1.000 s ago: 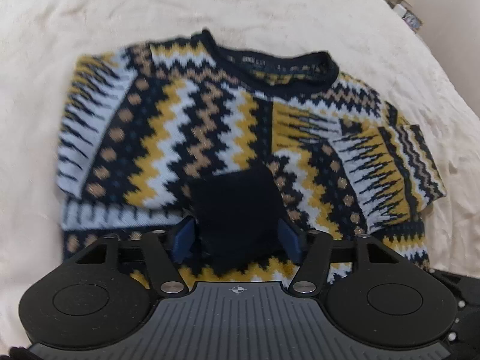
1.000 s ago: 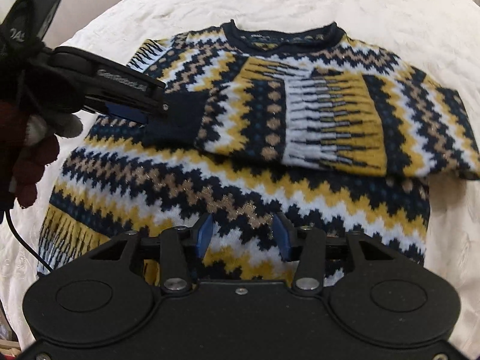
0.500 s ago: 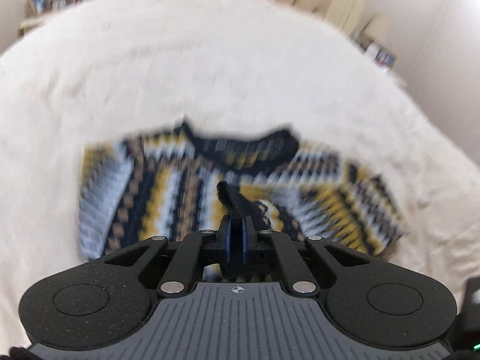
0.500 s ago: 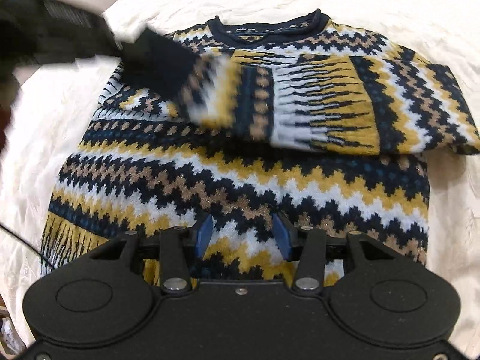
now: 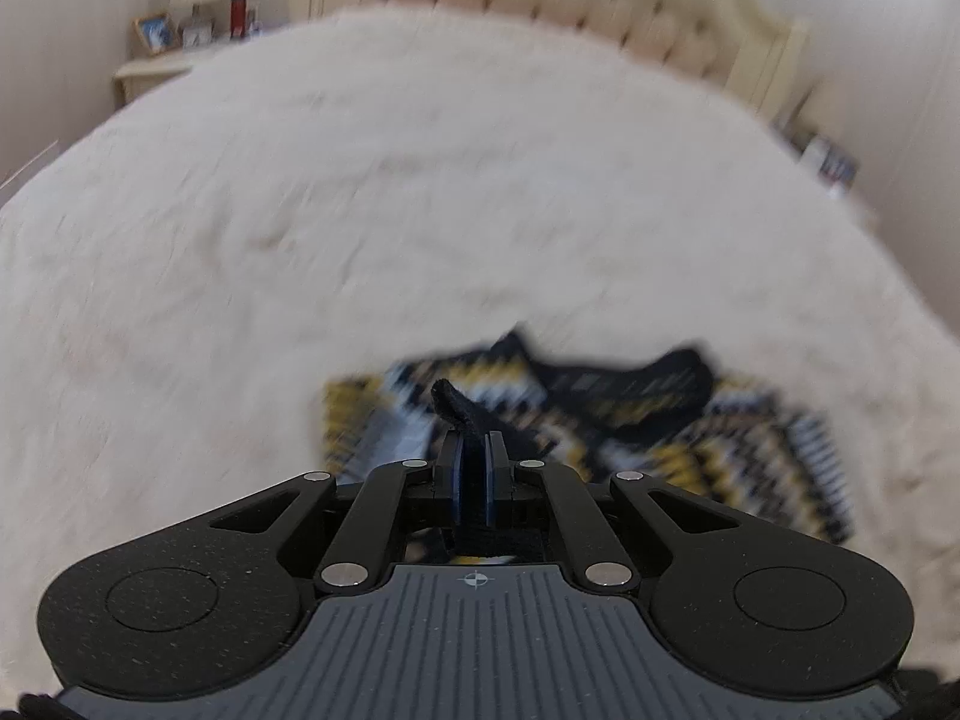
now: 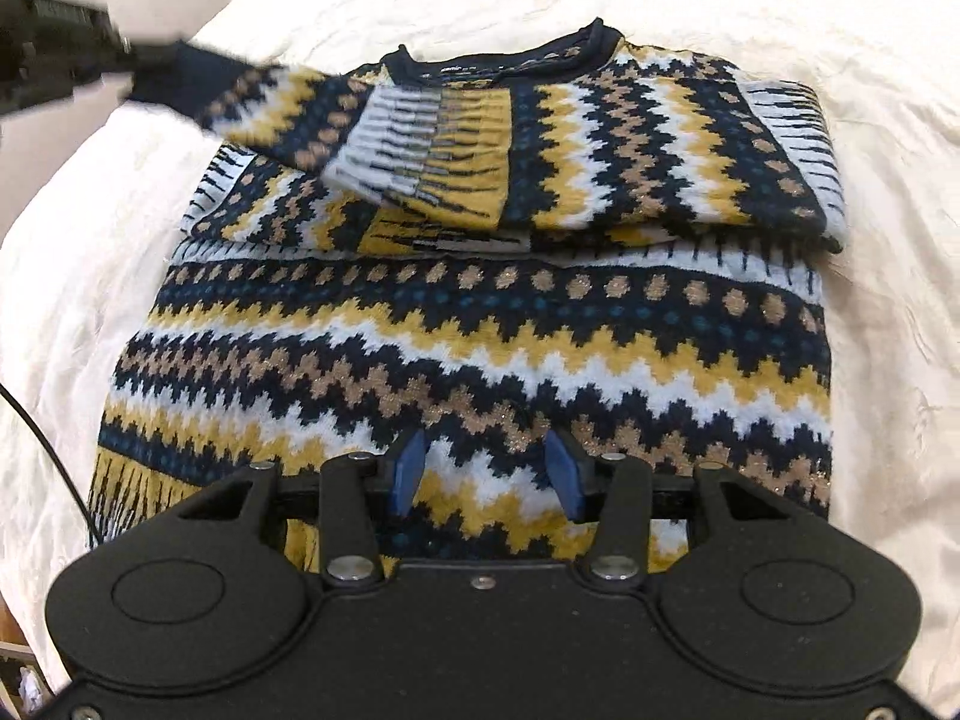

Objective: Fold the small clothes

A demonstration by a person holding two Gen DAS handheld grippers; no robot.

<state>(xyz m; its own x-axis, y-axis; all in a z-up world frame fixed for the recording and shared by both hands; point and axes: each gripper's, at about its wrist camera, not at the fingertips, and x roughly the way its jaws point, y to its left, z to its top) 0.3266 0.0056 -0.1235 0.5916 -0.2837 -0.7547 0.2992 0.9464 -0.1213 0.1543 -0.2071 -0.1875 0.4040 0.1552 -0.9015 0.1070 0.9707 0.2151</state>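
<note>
A zigzag-patterned sweater (image 6: 480, 312) in navy, yellow, white and tan lies flat on a cream bedspread (image 6: 888, 120), its collar at the far end. My left gripper (image 5: 472, 462) is shut on the navy cuff (image 5: 456, 414) of one sleeve. In the right wrist view it (image 6: 129, 57) holds that cuff (image 6: 180, 81) raised at the upper left, the sleeve stretched across the chest. My right gripper (image 6: 485, 468) is open and empty, low over the sweater's hem. The sweater (image 5: 600, 420) is blurred in the left wrist view.
A tufted headboard (image 5: 540, 6) stands at the far end of the bed. A bedside table (image 5: 162, 66) with photo frames stands at the far left. A black cable (image 6: 42, 438) trails over the bed's left edge.
My left gripper closed on the sleeve cuff, lifted it and carried it back to the left, unfolding the sleeve off the chest. My right gripper stayed open over the hem.
</note>
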